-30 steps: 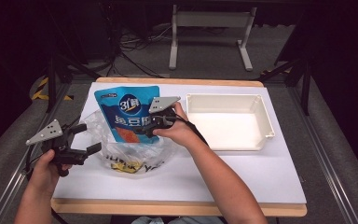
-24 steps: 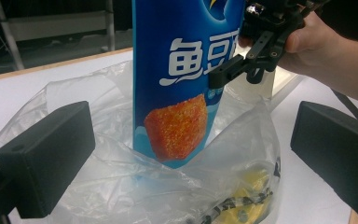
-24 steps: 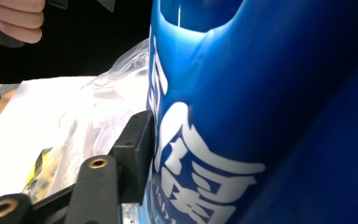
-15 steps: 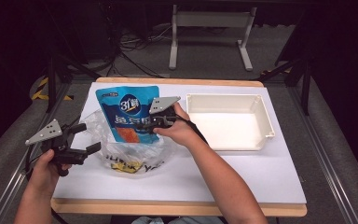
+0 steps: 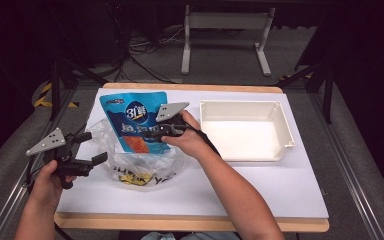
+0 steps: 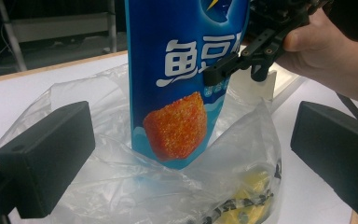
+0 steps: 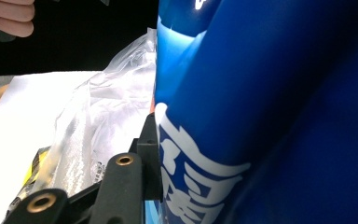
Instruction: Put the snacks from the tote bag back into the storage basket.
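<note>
Pouch (image 5: 135,121), blue, upright in our clear plastic bag (image 5: 140,162) at table's nine o'clock, right gripper (image 5: 152,135) just clamped on its edge; left gripper (image 5: 92,148) jaws apart beside bag.

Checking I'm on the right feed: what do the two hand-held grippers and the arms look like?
Both the left gripper and right gripper are black, with blocky black jaws on linkages joined by brass-coloured pins, and each carries a grey three-cornered plate on top. The person's forearms are bare; no sleeves or gloves show.
</note>
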A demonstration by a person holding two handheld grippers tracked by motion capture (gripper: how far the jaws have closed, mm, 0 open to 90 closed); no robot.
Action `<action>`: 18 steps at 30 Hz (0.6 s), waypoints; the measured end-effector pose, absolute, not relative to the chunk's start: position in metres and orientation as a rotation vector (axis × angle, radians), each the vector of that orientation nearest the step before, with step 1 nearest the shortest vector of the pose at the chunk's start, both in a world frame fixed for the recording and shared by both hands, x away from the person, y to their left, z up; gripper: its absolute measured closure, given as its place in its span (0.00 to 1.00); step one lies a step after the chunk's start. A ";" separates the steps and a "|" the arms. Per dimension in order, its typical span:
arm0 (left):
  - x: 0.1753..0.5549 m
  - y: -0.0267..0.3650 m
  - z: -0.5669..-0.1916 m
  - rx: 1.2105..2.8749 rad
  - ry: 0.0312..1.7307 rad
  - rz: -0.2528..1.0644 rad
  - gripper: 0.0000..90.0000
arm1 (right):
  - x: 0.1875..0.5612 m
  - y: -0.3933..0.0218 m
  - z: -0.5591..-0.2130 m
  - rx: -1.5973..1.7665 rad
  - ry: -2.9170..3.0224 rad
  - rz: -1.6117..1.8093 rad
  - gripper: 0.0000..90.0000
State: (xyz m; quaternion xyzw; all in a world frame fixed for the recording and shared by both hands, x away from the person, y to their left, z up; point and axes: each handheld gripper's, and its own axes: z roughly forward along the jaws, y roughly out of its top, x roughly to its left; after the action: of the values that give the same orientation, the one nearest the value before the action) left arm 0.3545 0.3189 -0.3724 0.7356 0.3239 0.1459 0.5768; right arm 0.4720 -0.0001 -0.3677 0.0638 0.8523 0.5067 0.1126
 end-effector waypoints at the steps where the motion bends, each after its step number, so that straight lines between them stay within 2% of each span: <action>1: 0.354 0.319 -0.372 1.724 0.758 0.338 0.00 | 0.472 0.001 -0.366 0.182 2.513 1.481 0.68; 18: 0.353 0.318 -0.371 1.722 0.753 0.340 0.00 | 0.471 -0.007 -0.315 0.158 2.490 1.515 0.69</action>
State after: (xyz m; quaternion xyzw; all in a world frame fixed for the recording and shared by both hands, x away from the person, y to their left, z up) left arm 0.3531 0.3185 -0.3709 0.7358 0.3219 0.1454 0.5778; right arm 0.4705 -0.0072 -0.3146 0.0538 0.8477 0.5159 0.1113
